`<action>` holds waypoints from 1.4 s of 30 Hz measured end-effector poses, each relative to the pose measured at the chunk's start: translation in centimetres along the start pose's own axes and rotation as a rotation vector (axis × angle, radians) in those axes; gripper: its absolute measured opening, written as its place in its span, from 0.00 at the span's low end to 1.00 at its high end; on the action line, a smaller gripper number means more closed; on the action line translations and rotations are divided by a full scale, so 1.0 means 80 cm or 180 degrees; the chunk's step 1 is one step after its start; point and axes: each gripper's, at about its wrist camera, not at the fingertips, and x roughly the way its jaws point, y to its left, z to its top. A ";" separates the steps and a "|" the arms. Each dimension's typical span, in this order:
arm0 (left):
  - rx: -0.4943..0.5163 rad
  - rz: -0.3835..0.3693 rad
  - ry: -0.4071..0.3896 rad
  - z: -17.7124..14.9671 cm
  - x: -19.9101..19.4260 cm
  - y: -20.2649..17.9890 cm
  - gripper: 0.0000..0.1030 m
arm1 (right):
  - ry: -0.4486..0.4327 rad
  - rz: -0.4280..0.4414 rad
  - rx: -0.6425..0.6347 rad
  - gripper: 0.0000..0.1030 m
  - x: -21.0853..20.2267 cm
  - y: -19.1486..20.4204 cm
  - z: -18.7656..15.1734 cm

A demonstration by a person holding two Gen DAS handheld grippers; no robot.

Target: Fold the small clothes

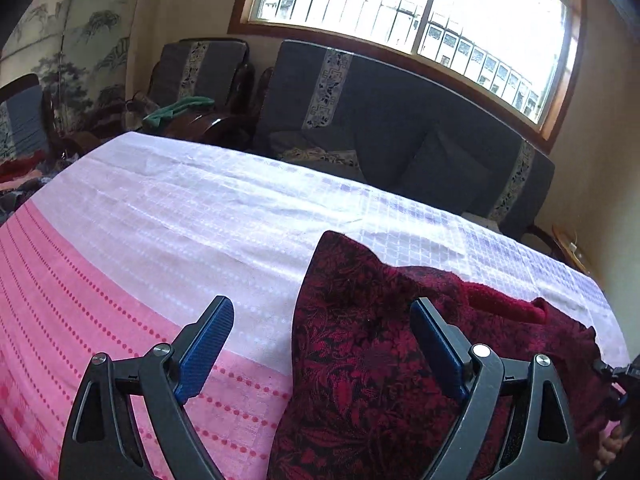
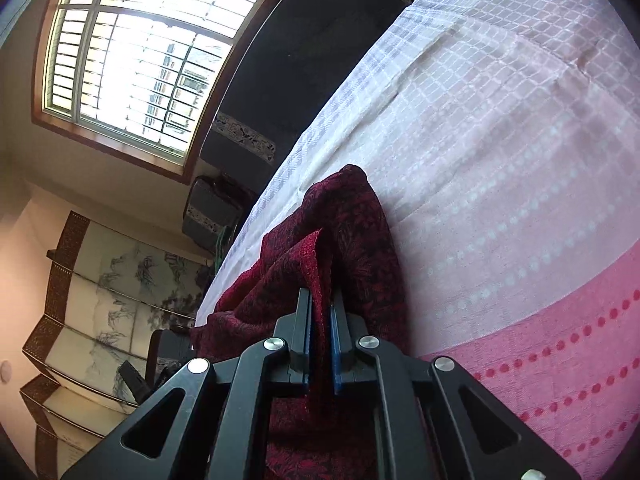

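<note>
A dark red garment (image 1: 352, 300) with a black floral pattern lies rumpled on the table's pink and white cloth (image 1: 180, 208). My left gripper (image 1: 322, 320) is open just above the garment's near left edge. Its right finger (image 1: 436, 344) is over the fabric and its left finger (image 1: 212, 340) is over bare cloth. In the right wrist view my right gripper (image 2: 320, 296) is shut on a raised fold of the garment (image 2: 352, 220), which stands up between the blue pads and drapes away over the table cloth (image 2: 500, 160).
Beyond the table's far edge stand a dark sofa (image 1: 400, 120) with cushions and an armchair (image 1: 200, 68) with a green cloth (image 1: 180, 108) beside it. A barred window (image 1: 400, 0) is above them. A painted folding screen (image 1: 72, 40) stands at the left.
</note>
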 end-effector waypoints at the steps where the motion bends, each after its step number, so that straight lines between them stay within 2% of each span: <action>1: 0.0102 -0.0148 -0.0017 0.002 -0.010 -0.009 0.87 | -0.0026 -0.0004 -0.0061 0.12 -0.001 0.004 -0.001; 3: 0.0329 -0.0531 0.0119 0.007 -0.013 -0.034 0.87 | -0.0053 -0.0037 -0.0124 0.13 -0.003 0.009 -0.003; 4: 0.0483 -0.0602 0.0197 0.008 -0.009 -0.049 0.87 | -0.0040 -0.0045 -0.0129 0.14 -0.002 0.009 -0.003; 6: 0.0734 -0.0427 0.0299 0.010 0.008 -0.075 0.87 | -0.0025 -0.0060 -0.0152 0.15 -0.001 0.011 -0.003; 10: 0.0572 -0.0522 0.0584 0.010 0.051 -0.066 0.86 | -0.0030 -0.0172 -0.0310 0.15 0.002 0.026 -0.009; 12: 0.0593 -0.0405 0.0781 0.002 0.071 -0.061 0.83 | -0.0009 -0.0169 -0.0376 0.15 0.004 0.032 -0.010; 13: 0.0616 -0.0367 0.0744 0.001 0.068 -0.063 0.81 | 0.0001 -0.0162 -0.0387 0.15 0.005 0.034 -0.010; 14: 0.0704 -0.0229 0.0691 0.001 0.066 -0.065 0.79 | -0.0001 -0.0163 -0.0375 0.15 0.005 0.033 -0.009; 15: 0.0735 -0.0153 0.0733 -0.001 0.069 -0.061 0.79 | -0.0006 -0.0158 -0.0344 0.15 0.005 0.030 -0.008; 20: 0.0394 -0.0136 0.0760 0.004 0.073 -0.028 0.78 | -0.0036 -0.0046 -0.0150 0.17 0.002 0.015 -0.003; 22: 0.0318 -0.0012 0.0746 0.005 0.073 -0.021 0.78 | -0.0065 -0.0049 -0.0159 0.18 -0.001 0.015 -0.003; 23: 0.0185 0.0024 0.0799 0.005 0.076 -0.011 0.78 | -0.0063 -0.0090 -0.0187 0.18 0.000 0.016 -0.003; 25: 0.0001 -0.0087 0.0759 0.007 0.075 0.003 0.78 | -0.0039 -0.0271 -0.0263 0.15 0.005 0.022 -0.003; 29: 0.0165 0.0061 0.0764 0.001 0.078 -0.011 0.78 | -0.0016 -0.0436 -0.0354 0.10 0.011 0.031 -0.005; 34: 0.0124 0.0299 0.0723 -0.001 0.075 -0.009 0.78 | 0.0003 -0.0425 -0.0273 0.07 0.012 0.024 -0.003; 38: 0.0173 0.0467 0.0675 -0.001 0.072 -0.012 0.79 | 0.0043 -0.0290 -0.0113 0.06 0.012 0.012 0.000; 40: 0.0223 0.0495 0.0623 0.000 0.067 -0.016 0.79 | 0.0031 -0.0205 -0.0066 0.08 0.008 0.008 0.002; 42: 0.0287 0.0491 0.0453 0.001 0.046 -0.018 0.79 | -0.0141 -0.0255 -0.0027 0.13 -0.014 0.008 0.002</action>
